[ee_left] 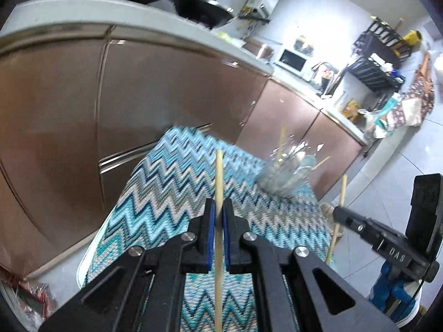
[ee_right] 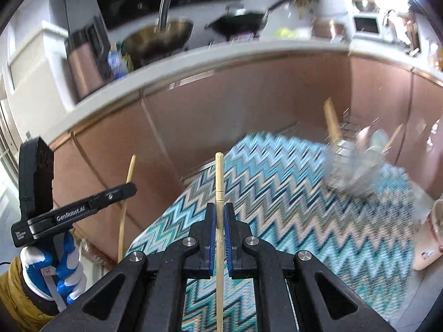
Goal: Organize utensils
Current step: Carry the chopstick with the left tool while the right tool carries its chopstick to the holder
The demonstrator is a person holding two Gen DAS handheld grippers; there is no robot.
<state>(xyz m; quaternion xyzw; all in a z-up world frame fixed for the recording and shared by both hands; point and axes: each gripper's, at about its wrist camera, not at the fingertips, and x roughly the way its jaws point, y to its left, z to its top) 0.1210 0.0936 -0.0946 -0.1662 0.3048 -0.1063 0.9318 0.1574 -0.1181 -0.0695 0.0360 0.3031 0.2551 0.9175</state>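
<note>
My left gripper is shut on a wooden chopstick that stands upright between its blue pads, above a table covered in a zigzag cloth. My right gripper is shut on a second wooden chopstick, also upright. Each gripper shows in the other's view: the right one with its chopstick, the left one with its chopstick. A clear glass utensil holder with chopsticks and spoons stands blurred at the cloth's far right, also in the right wrist view.
Brown cabinet doors under a white counter run behind the table. Two woks sit on the stove. A microwave and a black dish rack stand further along the counter. A pink slipper lies on the floor at right.
</note>
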